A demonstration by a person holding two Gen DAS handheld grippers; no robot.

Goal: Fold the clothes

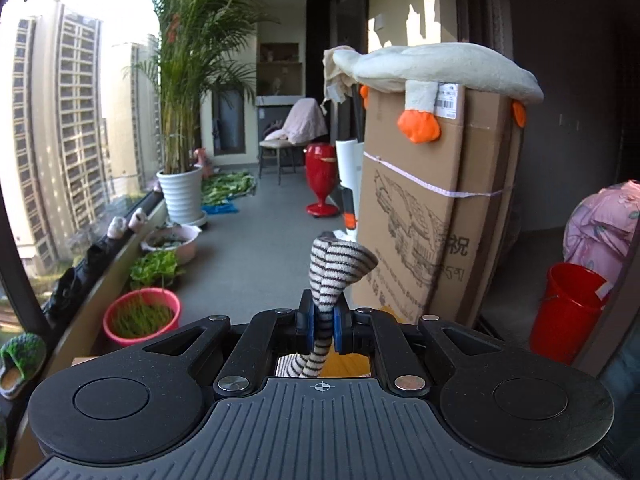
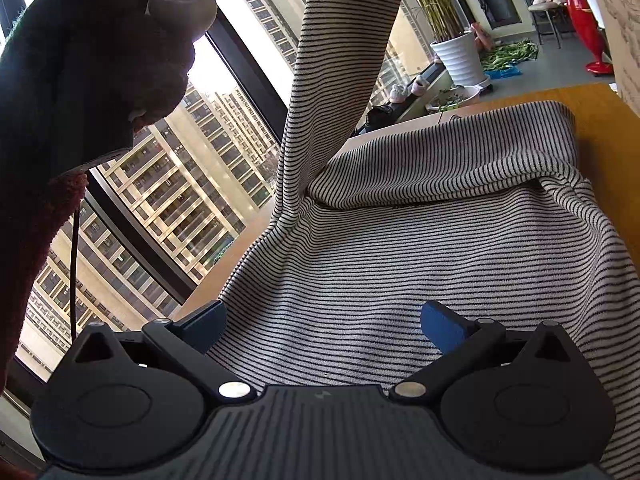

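Observation:
A black-and-white striped garment point(image 2: 400, 248) lies spread on a wooden table point(image 2: 604, 128). One sleeve point(image 2: 340, 60) is pulled up off the table toward the top of the right wrist view. In the left wrist view my left gripper point(image 1: 323, 326) is shut on the end of that striped sleeve point(image 1: 336, 268), which bunches above the blue pads and hangs below them. My right gripper point(image 2: 324, 320) is open just above the garment's near part, its blue fingers point(image 2: 444, 322) wide apart with nothing between them. A person's dark fuzzy sleeve point(image 2: 80, 60) fills the upper left there.
A tall cardboard box point(image 1: 432, 200) with a plush goose point(image 1: 440, 68) on top stands close ahead on the right. A red bucket point(image 1: 568, 308), pink basin point(image 1: 142, 316), potted palm point(image 1: 182, 196) and red stool point(image 1: 320, 176) stand on the balcony floor by the window.

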